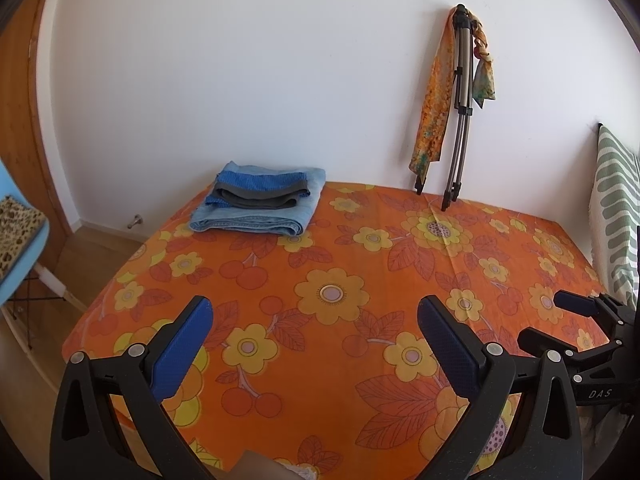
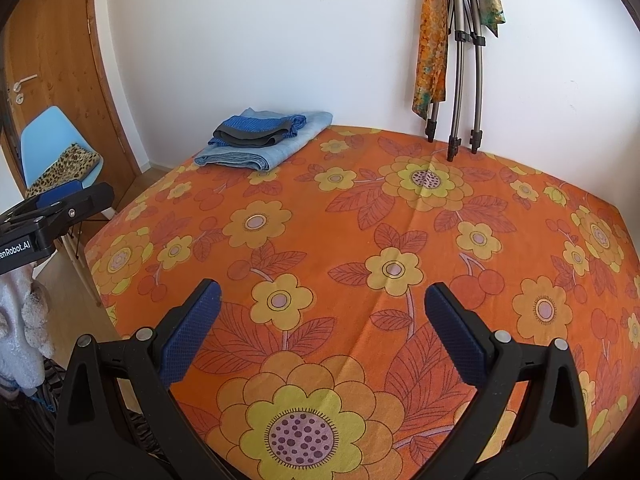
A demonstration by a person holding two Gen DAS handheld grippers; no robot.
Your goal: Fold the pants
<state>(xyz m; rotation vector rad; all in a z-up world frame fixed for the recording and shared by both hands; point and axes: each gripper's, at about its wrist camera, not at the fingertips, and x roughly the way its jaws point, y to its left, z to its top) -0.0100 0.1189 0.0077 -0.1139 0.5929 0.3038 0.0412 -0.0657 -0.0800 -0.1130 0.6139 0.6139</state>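
A stack of folded pants point(image 1: 256, 200) lies at the far left corner of the table: light blue jeans at the bottom, a dark grey and a bright blue pair on top. It also shows in the right wrist view point(image 2: 264, 138). My left gripper point(image 1: 316, 320) is open and empty, above the near edge of the table. My right gripper point(image 2: 322, 308) is open and empty, above the near part of the table. The right gripper shows at the right edge of the left wrist view point(image 1: 576, 308). The left gripper shows at the left edge of the right wrist view point(image 2: 60, 204).
The table wears an orange flowered cloth point(image 1: 360, 264). A folded tripod point(image 1: 460, 112) with scarves leans on the white wall at the back. A blue chair point(image 2: 44, 148) with a leopard-print item stands left by a wooden door. A green striped cushion point(image 1: 616, 208) sits right.
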